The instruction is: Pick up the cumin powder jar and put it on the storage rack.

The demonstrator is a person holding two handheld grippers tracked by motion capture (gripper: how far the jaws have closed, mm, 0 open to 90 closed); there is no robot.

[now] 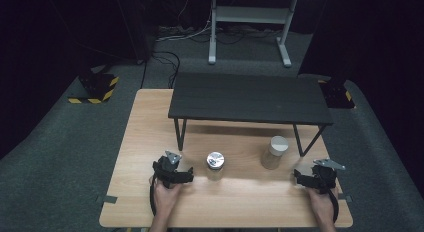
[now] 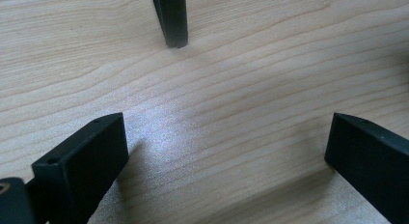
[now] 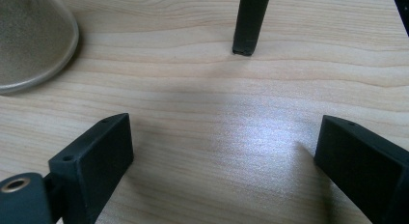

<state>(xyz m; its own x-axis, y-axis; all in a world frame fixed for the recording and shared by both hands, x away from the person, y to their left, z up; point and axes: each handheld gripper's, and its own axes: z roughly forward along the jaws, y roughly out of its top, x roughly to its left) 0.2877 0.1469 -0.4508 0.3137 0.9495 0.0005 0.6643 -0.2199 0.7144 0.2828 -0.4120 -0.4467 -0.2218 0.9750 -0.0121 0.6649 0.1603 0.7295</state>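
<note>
The metal-lidded jar (image 1: 215,165) stands just right of the left tongs (image 1: 176,168); the white-lidded jar (image 1: 274,152) near the right tongs (image 1: 311,175). Both tongs rest low on the surface (image 1: 150,142), wide open, empty.

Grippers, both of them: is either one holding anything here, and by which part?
Nothing is held. The left gripper and right gripper both stand open over bare table, apart from the two jars.
</note>
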